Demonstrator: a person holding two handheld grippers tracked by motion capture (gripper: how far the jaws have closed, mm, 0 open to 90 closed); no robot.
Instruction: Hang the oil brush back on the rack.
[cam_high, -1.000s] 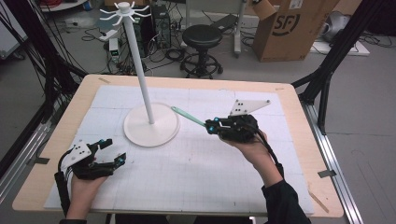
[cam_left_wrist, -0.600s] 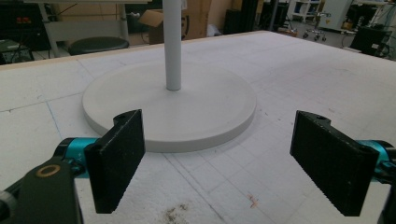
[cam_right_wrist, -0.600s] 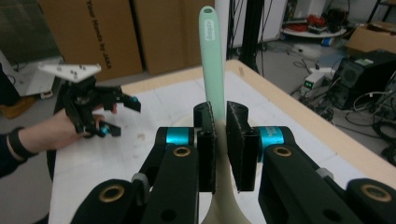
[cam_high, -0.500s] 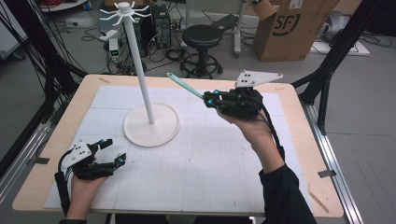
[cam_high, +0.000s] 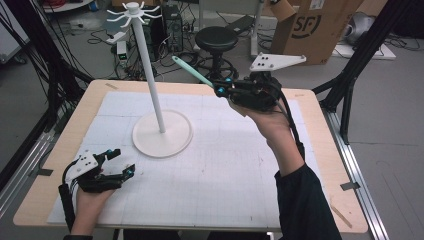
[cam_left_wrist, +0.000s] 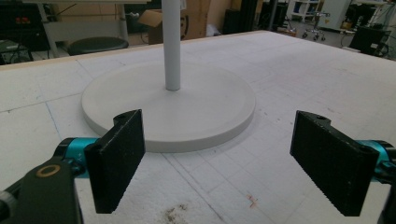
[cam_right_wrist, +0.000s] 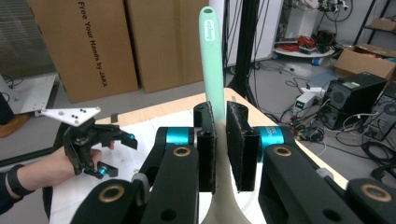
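Note:
A mint-green utensil handle (cam_high: 192, 72) sticks out up and to the left from my right gripper (cam_high: 221, 90), which is shut on it and held high over the back of the table. In the right gripper view the two pads (cam_right_wrist: 208, 144) clamp the handle (cam_right_wrist: 212, 65), whose tip has a small hole. A white stand with a round base (cam_high: 162, 134), a tall pole (cam_high: 148, 70) and hooks at its top rises left of the handle's tip. My left gripper (cam_high: 121, 163) rests open at the table's front left, its pads (cam_left_wrist: 116, 158) wide apart and facing the base (cam_left_wrist: 187, 112).
A white gridded mat (cam_high: 225, 165) covers the wooden table (cam_high: 320, 130). Behind the table stand a black stool (cam_high: 216, 39), a cardboard box (cam_high: 312, 25) and electronics with cables on the floor. Black frame legs (cam_high: 360, 60) flank the right side.
My right gripper has risen with the mint-green handle and moved back, so the handle's tip now points higher, nearer the pole's upper half. The left gripper has stayed still.

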